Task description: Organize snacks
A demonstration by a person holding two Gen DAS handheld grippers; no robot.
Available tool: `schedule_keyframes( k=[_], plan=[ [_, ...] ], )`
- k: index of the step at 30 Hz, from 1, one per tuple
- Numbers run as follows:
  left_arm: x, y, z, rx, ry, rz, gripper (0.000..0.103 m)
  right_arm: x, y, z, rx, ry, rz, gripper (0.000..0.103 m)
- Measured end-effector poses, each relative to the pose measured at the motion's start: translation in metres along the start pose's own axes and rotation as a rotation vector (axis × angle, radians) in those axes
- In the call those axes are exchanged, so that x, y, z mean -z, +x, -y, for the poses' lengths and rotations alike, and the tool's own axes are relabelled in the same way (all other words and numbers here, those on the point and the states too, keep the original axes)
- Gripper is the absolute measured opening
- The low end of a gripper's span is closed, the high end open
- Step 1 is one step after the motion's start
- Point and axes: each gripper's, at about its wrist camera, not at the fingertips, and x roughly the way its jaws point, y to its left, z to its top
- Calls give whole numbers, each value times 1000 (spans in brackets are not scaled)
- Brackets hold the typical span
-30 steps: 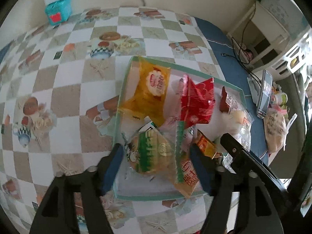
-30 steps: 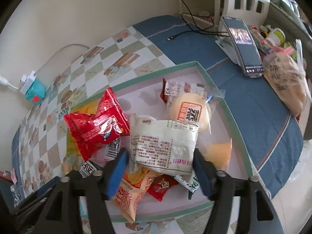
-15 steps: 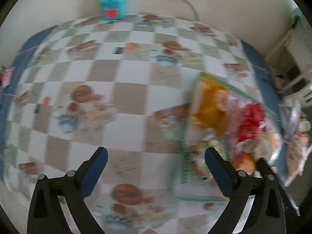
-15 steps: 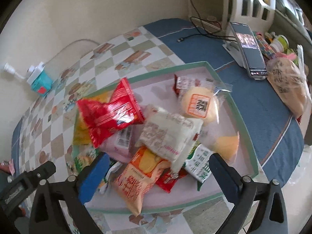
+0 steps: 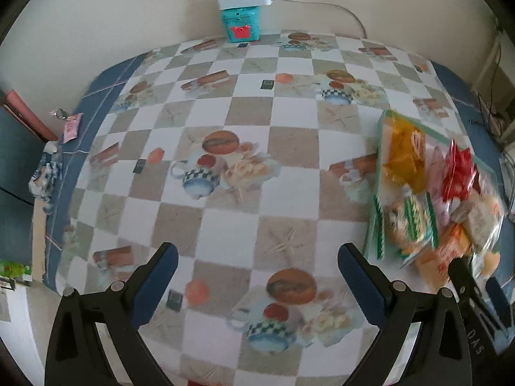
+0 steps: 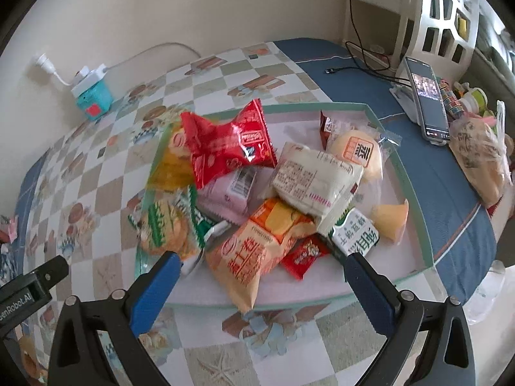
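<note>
A green-rimmed tray (image 6: 415, 189) holds a heap of several snack packets: a red bag (image 6: 228, 144), a white packet (image 6: 315, 177), an orange bag (image 6: 254, 251), a green-striped bun packet (image 6: 167, 225) and a round bun (image 6: 357, 151). My right gripper (image 6: 259, 265) is open and empty, just in front of the tray's near rim. My left gripper (image 5: 257, 257) is open and empty over the bare checkered tablecloth, left of the tray (image 5: 381, 135), whose packets show blurred at the right edge.
A teal box with a white power strip (image 5: 241, 16) stands at the wall. A phone on a stand (image 6: 425, 96), a cable and a plastic bag (image 6: 479, 157) lie on the blue cloth right of the tray. A white shelf (image 6: 441, 9) stands behind.
Both grippers opened and released their packets into the tray. The left one swung left, away from the tray, over the cloth. The right one drew back to the near rim.
</note>
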Motion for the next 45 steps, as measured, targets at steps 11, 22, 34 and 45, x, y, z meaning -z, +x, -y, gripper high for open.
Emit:
schedule_keyframes(
  k=[11, 22, 34, 45],
  plan=[
    [36, -9, -21, -40, -14, 7, 100, 23, -14, -5, -9, -34, 10, 103],
    [49, -23, -40, -10, -55, 49, 99, 37, -25, -10, 7, -67, 30, 103],
    [48, -19, -40, -1, -47, 33, 100, 37, -24, -13, 12, -80, 24, 103],
    [46, -14, -41, -4, -42, 19, 100, 37, -20, -22, 12, -117, 9, 103]
  ],
)
